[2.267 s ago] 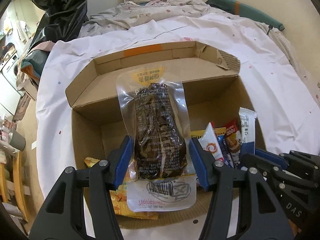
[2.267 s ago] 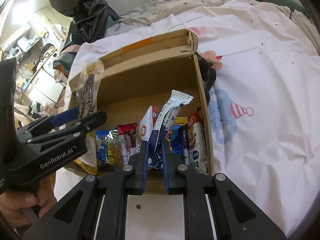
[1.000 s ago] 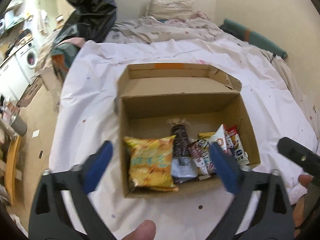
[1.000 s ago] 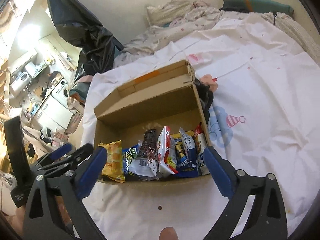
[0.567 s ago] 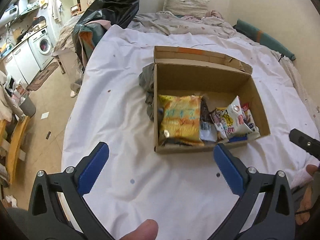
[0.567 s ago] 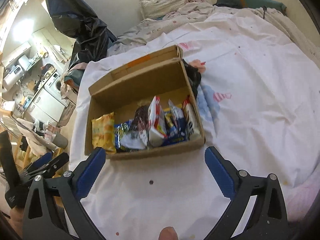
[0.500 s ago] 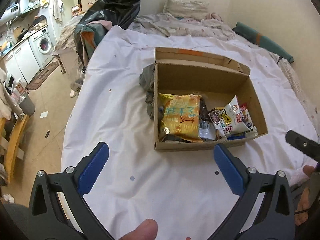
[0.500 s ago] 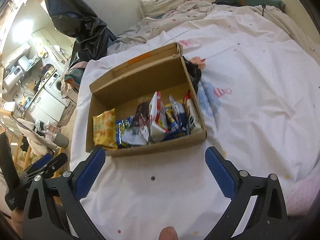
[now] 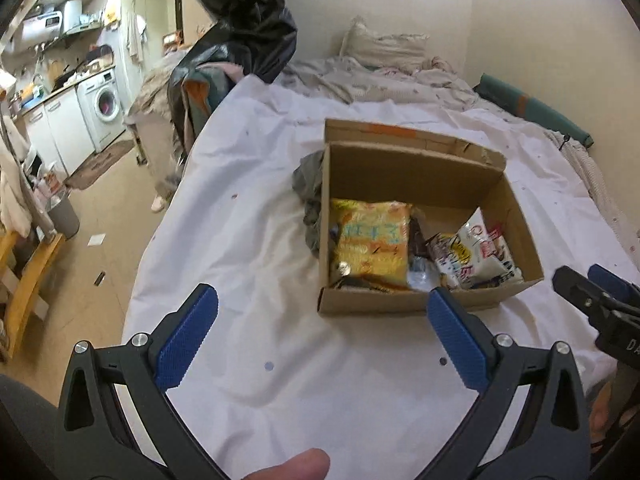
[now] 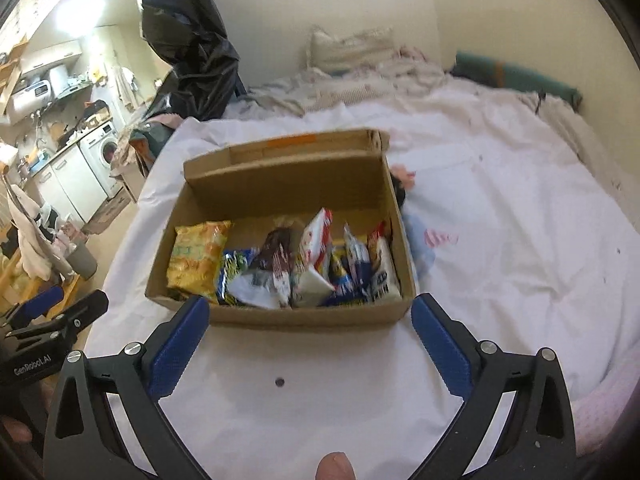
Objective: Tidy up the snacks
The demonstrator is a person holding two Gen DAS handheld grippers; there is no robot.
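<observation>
Here we look out over a white sheet [image 9: 248, 240] that spreads ahead of and beneath both our tools, with rumpled bedding [image 10: 352, 80] and a pillow [image 9: 384, 46] at its far end and a black plastic bag [image 10: 188, 36] hanging beyond, to the left. Ahead of both tools sits the cardboard box [image 10: 280, 184], its top open and its back flap standing up; from the left wrist it lies ahead and to the right [image 9: 404, 180], from the right wrist straight ahead, just past the fingertips. Inside it, along the near wall, we see a row of snacks: a yellow snack bag [image 10: 198, 258] at the left end, next a blue packet [image 10: 230, 268], a dark bar in clear wrap [image 10: 276, 256], a white and red packet [image 10: 314, 248], and several small packets [image 10: 372, 272] packed against the right wall. A dark crumpled cloth [image 9: 310, 192] lies against the box's left outer wall. Our left gripper [image 9: 320, 336] has its blue pads [image 9: 186, 336] spread wide with nothing between them, hovering above the sheet short of the box. Our right gripper [image 10: 308, 340] is likewise spread wide and empty, its pads [image 10: 438, 346] flanking the box's near corners.
</observation>
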